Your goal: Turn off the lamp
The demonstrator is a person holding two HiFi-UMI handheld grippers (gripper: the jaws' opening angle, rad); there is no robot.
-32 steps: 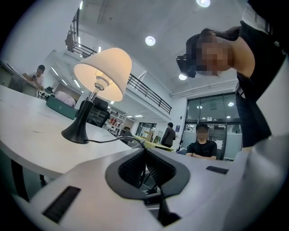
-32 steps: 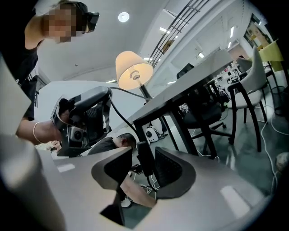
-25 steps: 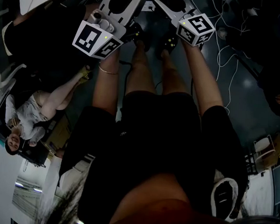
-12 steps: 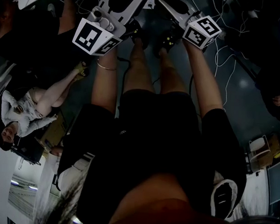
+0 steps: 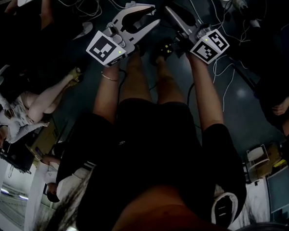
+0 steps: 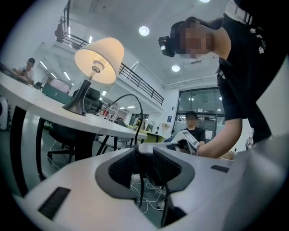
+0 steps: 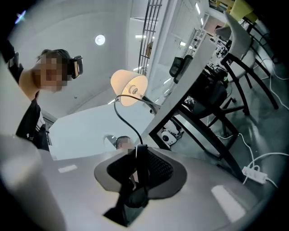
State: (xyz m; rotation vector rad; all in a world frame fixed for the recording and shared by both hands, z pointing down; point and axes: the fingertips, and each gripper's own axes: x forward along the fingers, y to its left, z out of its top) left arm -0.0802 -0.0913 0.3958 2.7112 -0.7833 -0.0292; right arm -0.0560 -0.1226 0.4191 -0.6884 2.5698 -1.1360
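Observation:
The lamp stands lit on a white table; its glowing shade also shows in the right gripper view. Its black cord arcs off the table edge and hangs down. My left gripper is open, with the cord running loose through the gap between its pads. My right gripper is shut on the black inline switch of the cord. In the head view both grippers are held out level above my knees, the left gripper beside the right gripper.
Black chair legs stand under the table. A white power strip and loose white cables lie on the floor. A seated person is at my left, another person sits ahead.
In the head view both grippers have shifted down and right in the picture. The right gripper's marker cube has rolled. The lamp stays lit.

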